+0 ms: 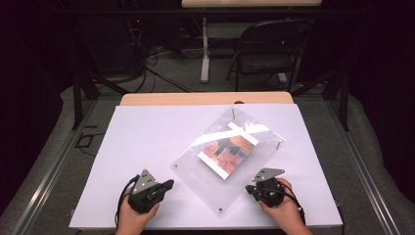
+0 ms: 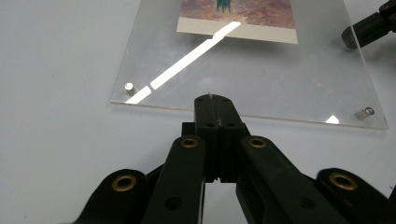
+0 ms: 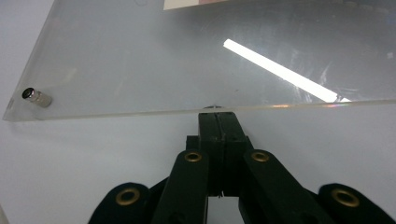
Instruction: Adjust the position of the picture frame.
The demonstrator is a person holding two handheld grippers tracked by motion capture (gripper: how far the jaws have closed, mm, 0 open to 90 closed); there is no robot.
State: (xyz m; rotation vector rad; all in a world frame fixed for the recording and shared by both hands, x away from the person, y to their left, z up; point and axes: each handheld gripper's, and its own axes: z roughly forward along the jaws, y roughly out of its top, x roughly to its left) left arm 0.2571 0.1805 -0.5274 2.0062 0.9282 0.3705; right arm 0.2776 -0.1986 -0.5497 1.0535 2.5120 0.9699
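A clear acrylic frame (image 1: 208,188) lies turned like a diamond on the white tabletop (image 1: 147,142), with a reddish photo (image 1: 227,151) sandwiched in its middle and small metal standoffs (image 2: 129,87) at its corners. My left gripper (image 1: 171,183) sits by the frame's lower left edge. Its jaws are shut with nothing between them, and its tip (image 2: 213,99) overlaps that edge. My right gripper (image 1: 249,188) is at the lower right edge, also shut and empty, its tip (image 3: 217,113) right against the edge near a corner standoff (image 3: 36,97). I cannot tell whether either tip touches the acrylic.
The white sheet covers a wooden table (image 1: 205,99). Beyond the far edge stand a dark folding chair (image 1: 266,51), a white table leg (image 1: 204,49) and loose cables (image 1: 151,68) on the floor. Bare white surface spreads to the left of the frame.
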